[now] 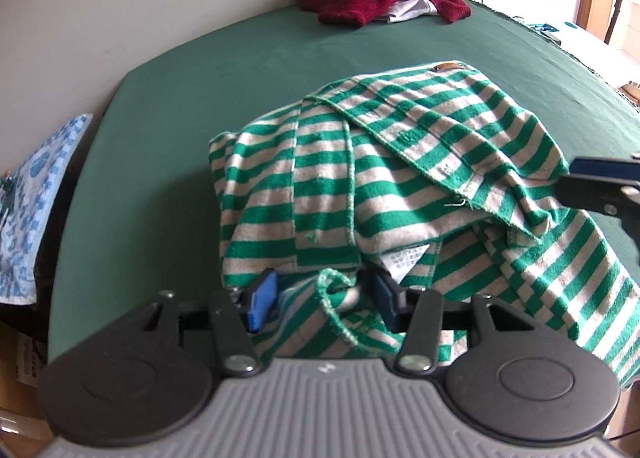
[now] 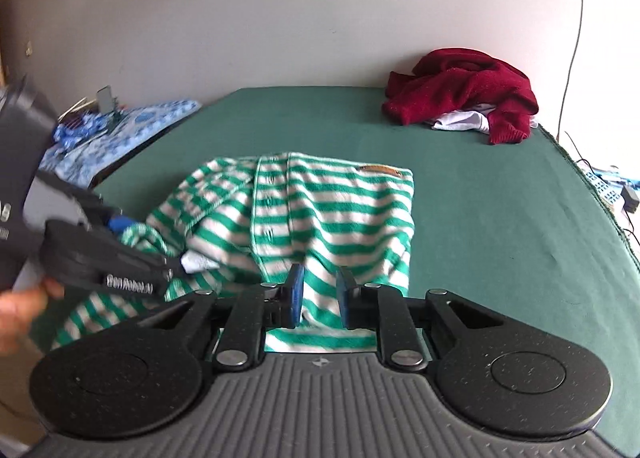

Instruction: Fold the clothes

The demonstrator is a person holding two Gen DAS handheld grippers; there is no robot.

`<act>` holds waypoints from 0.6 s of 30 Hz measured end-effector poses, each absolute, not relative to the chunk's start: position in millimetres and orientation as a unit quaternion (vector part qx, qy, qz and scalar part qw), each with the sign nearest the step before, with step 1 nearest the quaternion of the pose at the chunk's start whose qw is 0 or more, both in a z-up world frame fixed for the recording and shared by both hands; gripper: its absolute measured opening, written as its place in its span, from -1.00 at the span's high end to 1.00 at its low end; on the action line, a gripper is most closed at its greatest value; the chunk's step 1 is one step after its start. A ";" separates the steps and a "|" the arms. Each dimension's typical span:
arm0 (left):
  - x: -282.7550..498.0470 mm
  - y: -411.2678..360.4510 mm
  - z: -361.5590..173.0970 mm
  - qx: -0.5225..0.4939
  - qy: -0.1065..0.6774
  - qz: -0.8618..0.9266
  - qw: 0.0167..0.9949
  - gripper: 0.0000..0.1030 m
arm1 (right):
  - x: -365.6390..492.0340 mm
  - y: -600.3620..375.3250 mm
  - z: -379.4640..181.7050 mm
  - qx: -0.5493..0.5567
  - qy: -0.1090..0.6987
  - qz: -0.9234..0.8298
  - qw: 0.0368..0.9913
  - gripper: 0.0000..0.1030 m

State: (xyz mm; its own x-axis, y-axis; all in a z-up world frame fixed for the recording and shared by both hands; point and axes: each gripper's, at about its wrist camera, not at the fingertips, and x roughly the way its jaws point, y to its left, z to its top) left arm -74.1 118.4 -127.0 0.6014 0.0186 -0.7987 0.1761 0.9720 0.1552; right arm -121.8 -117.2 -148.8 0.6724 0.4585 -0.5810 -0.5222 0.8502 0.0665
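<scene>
Striped green-and-white garment [image 1: 360, 185] heaped mid-frame on the green table [image 1: 200, 89]. Left gripper [image 1: 324, 298] jaws apart, loose hem fold between them. Right gripper [image 2: 320, 294] jaws narrow, striped cloth in the gap; grip uncertain. Maroon sweater [image 2: 460, 89] upper right.

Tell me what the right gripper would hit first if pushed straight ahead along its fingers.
The right gripper would meet the green-and-white striped garment almost at once; its fabric already lies between the open fingers. Beyond it lies green table cover, though depth is unclear.
</scene>
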 end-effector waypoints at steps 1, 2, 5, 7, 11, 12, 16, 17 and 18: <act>-73.9 118.8 -126.9 0.110 0.444 -0.046 0.888 -0.02 | -120.5 -114.2 -148.0 -0.046 0.302 0.265 0.915 0.66; -73.6 119.1 -126.9 0.111 0.444 -0.048 0.888 -0.02 | -118.5 -110.9 -148.3 -0.040 0.301 0.261 0.916 0.66; -72.7 118.5 -127.3 0.112 0.446 -0.048 0.887 -0.04 | -106.2 -101.5 -162.3 -0.034 0.318 0.235 0.918 0.66; -71.6 117.8 -127.2 0.112 0.448 -0.046 0.886 -0.06 | -104.6 -102.3 -169.4 -0.024 0.328 0.228 0.917 0.66; -70.9 118.6 -127.4 0.104 0.450 -0.038 0.886 -0.12 | -109.4 -107.0 -170.8 -0.036 0.330 0.236 0.913 0.66; -71.0 119.1 -127.5 0.101 0.450 -0.035 0.887 -0.14 | -109.1 -109.0 -170.9 -0.033 0.332 0.238 0.912 0.65; -70.6 118.8 -128.0 0.096 0.452 -0.022 0.887 -0.21 | -107.7 -109.7 -172.5 -0.032 0.331 0.244 0.911 0.65; -69.9 118.7 -128.2 0.095 0.452 -0.019 0.887 -0.23 | -108.8 -107.8 -173.7 -0.042 0.326 0.246 0.912 0.65; -69.5 119.0 -128.4 0.093 0.452 -0.016 0.887 -0.27 | -109.9 -106.0 -174.8 -0.053 0.320 0.248 0.913 0.65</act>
